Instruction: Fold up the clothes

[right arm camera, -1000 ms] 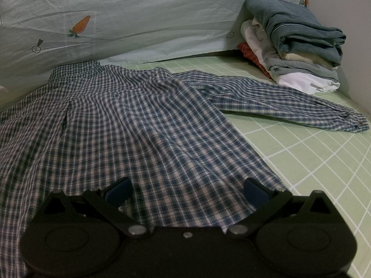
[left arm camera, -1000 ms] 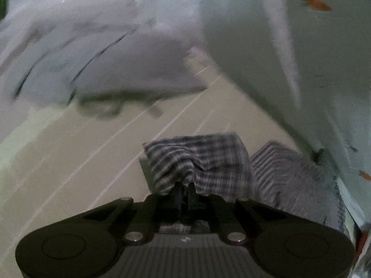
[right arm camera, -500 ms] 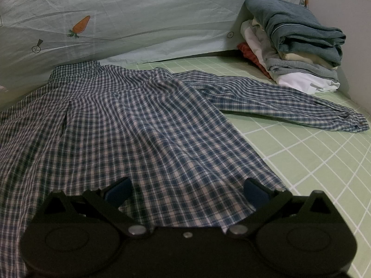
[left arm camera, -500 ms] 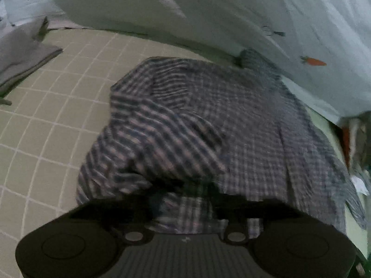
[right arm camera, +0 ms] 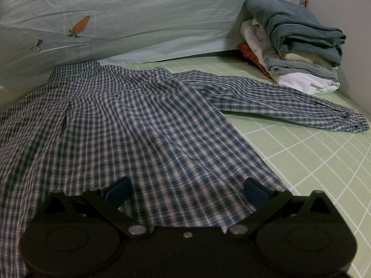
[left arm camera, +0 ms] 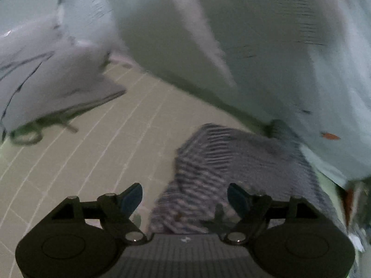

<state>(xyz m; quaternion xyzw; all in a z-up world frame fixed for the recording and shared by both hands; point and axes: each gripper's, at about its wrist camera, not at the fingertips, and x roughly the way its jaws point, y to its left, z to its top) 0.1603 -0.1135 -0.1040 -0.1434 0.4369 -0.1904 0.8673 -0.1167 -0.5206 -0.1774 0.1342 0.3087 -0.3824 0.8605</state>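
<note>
On the bed's green grid-patterned sheet (right arm camera: pixel 324 162) we see a blue-and-white plaid shirt (right arm camera: pixel 139 127) lying spread back-up, collar toward a pale quilt with carrot prints (right arm camera: pixel 139 11). One long sleeve (right arm camera: pixel 278 102) stretches out across the sheet toward a stack of folded clothes (right arm camera: pixel 296 46) against the wall. Our right gripper (right arm camera: pixel 186 188) hovers low over the shirt's hem with its jaws spread wide, holding nothing. In the blurred left wrist view, our left gripper (left arm camera: pixel 184 197) also stands wide open and empty, with a bunched part of the plaid shirt (left arm camera: pixel 220 162) lying just ahead between its fingers. Farther left in that view a grey garment (left arm camera: pixel 53 81) rests on the sheet, well apart from the shirt, and the quilt (left arm camera: pixel 278 46) rises behind.
</note>
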